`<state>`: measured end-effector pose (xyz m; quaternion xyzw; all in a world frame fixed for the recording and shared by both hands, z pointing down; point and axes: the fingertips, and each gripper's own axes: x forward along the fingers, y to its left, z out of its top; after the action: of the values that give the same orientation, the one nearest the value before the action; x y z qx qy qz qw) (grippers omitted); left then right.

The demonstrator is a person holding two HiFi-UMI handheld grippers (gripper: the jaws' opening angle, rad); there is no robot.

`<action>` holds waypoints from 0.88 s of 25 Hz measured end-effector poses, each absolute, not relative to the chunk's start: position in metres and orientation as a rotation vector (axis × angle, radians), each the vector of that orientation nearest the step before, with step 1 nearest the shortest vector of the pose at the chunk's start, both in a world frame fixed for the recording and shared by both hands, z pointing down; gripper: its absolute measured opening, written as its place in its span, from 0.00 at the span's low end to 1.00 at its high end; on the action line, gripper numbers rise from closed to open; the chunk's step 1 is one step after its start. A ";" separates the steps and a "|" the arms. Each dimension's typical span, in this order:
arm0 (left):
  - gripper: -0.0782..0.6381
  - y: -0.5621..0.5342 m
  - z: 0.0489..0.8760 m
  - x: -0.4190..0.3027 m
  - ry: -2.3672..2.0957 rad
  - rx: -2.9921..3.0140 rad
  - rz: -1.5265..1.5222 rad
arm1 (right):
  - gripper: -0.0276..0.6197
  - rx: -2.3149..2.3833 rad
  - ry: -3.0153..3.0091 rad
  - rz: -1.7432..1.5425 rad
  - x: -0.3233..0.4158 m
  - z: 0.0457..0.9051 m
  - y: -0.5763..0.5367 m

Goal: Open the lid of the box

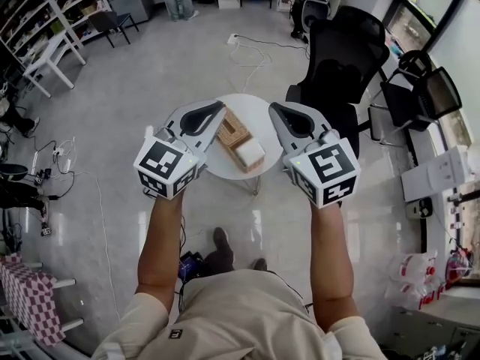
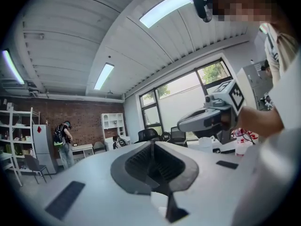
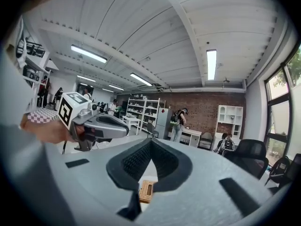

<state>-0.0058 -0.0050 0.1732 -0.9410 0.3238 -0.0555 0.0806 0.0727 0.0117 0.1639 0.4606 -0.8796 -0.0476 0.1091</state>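
Sitting at the middle of the round bench (image 1: pixel 262 111), the box (image 1: pixel 238 139) is lying untouched. Left gripper (image 1: pixel 220 108) is hovering over the bench's left part, right gripper (image 1: pixel 274 109) over its right; both are pressing their jaws together, empty.

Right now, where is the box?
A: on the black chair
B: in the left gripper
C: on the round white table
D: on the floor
C: the head view shows the box resting on top of the round table.
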 end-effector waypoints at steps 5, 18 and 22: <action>0.14 -0.049 0.177 -0.024 0.911 -2.849 -0.161 | 0.03 1.396 -2.549 -0.129 0.051 0.166 -0.028; 0.14 -0.129 0.197 -0.052 0.812 -2.903 -0.156 | 0.03 1.485 -2.463 -0.109 0.026 0.182 -0.099; 0.14 -0.148 0.204 -0.052 0.827 -2.912 -0.160 | 0.03 1.468 -2.465 -0.106 0.027 0.188 -0.118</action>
<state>-0.0524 -0.1483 0.2041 -0.9592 0.2723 -0.0527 0.0550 0.0273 -0.1181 0.1876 0.5067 -0.8507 -0.0366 0.1347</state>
